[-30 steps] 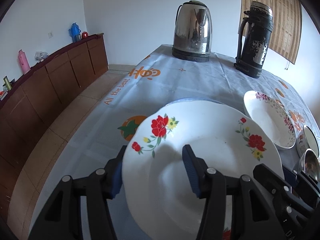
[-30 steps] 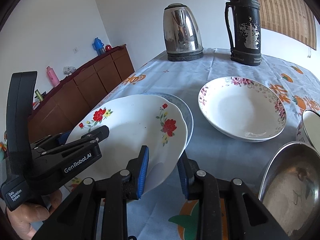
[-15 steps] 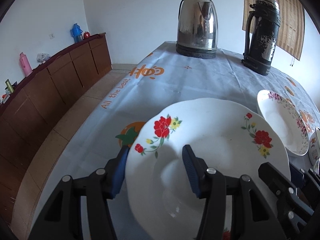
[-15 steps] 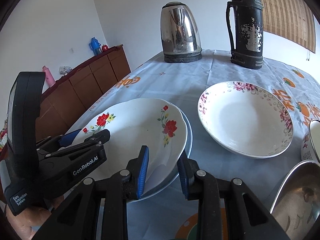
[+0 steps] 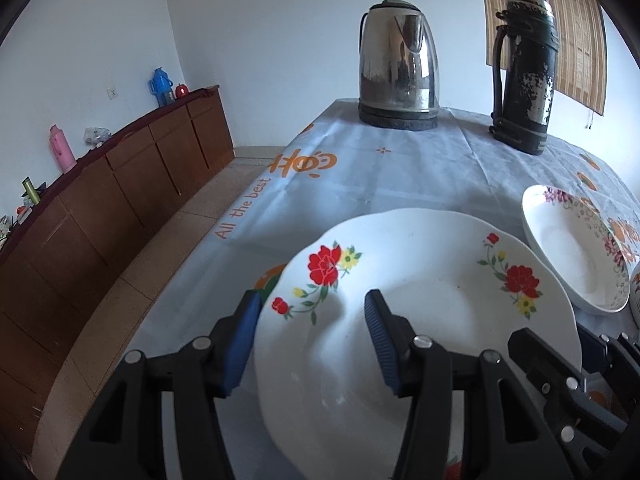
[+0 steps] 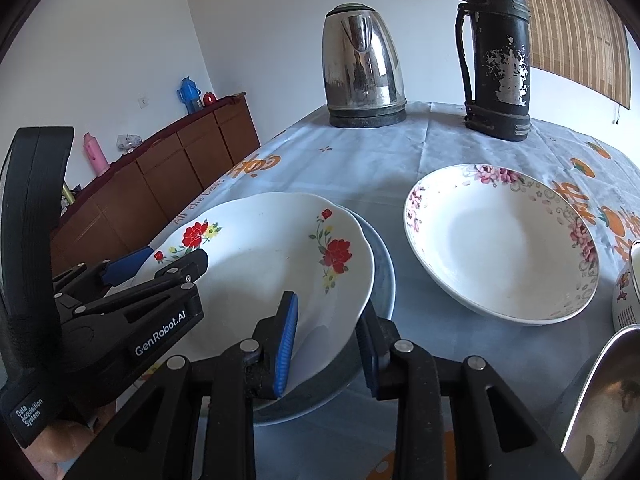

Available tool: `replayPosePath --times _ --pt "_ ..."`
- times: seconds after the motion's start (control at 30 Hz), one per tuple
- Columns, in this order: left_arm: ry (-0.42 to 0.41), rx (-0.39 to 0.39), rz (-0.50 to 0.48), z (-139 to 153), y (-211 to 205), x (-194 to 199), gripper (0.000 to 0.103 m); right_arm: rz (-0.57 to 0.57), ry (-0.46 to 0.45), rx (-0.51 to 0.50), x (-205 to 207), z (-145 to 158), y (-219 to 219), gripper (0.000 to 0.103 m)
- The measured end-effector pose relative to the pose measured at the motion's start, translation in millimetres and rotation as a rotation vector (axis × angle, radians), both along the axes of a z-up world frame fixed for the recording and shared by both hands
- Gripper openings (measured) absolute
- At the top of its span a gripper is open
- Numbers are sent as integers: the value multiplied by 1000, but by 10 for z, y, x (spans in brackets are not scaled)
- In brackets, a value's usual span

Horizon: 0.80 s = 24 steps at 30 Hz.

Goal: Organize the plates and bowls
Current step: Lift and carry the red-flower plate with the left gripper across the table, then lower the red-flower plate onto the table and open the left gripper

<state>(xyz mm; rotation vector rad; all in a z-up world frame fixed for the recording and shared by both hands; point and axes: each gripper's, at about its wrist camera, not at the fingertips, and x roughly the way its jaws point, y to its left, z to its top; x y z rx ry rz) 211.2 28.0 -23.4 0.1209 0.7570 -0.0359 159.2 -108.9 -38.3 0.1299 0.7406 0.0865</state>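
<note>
A white plate with red flowers (image 5: 420, 300) (image 6: 260, 264) lies on a blue-rimmed plate (image 6: 384, 276) near the table's left edge. My left gripper (image 5: 310, 340) is shut on its near-left rim, one finger outside the rim and one over the well. In the right wrist view the left gripper (image 6: 168, 260) shows at the left, held by a hand. My right gripper (image 6: 328, 340) straddles the plate's near-right rim. Its jaws are opening, with the rim still between the pads, which no longer seem to press.
A deep plate with pink flowers (image 6: 500, 240) sits to the right. A steel bowl (image 6: 608, 400) and a patterned cup (image 6: 628, 280) are at the right edge. A steel kettle (image 6: 362, 68) and a black thermos (image 6: 496, 56) stand at the back. A brown sideboard (image 5: 100, 208) lines the left wall.
The red-flower plate came down from above the blue-rimmed plate and now rests on it. Both grippers sank with it. The right gripper's fingers have spread slightly.
</note>
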Motion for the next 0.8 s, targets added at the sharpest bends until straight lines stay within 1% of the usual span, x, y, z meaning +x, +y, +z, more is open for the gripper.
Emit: replayPosePath --times 0.07,0.1,0.13,0.17,0.2,0.23,0.33,0.37,0.4,0.47,0.57,0.63,0.8 --pt "-7 5 2 -5 -1 -4 55 22 -3 -5 1 3 38 46" --pt "-12 12 3 -5 -4 -7 56 29 -5 -11 1 4 53 48" --pt "-16 17 2 -2 -6 -10 57 25 -6 -18 -3 5 61 48" --pt "-22 20 3 0 -6 -23 62 24 -9 -18 -8 9 61 49" --pt "-32 21 7 13 -5 -31 69 25 -11 -13 -13 9 55 49" --pt "-46 21 10 30 -4 -44 73 24 -14 -6 -23 11 47 49" --pt "-94 38 3 82 -23 -99 75 14 -28 3 -60 28 27 50" --pt "-106 48 3 92 -34 -114 81 11 -33 4 -78 36 29 50" --pt "-123 62 9 107 -39 -131 91 7 -39 7 -97 43 23 50" --pt "-151 78 26 128 -39 -146 100 3 -49 15 -122 57 4 51" --pt "-178 106 40 143 -43 -140 100 4 -54 15 -127 66 3 54" --pt "-183 124 53 138 -37 -122 100 6 -51 -5 -123 67 34 56" --pt "-165 100 66 127 16 -64 100 16 -50 -34 -132 72 83 61"
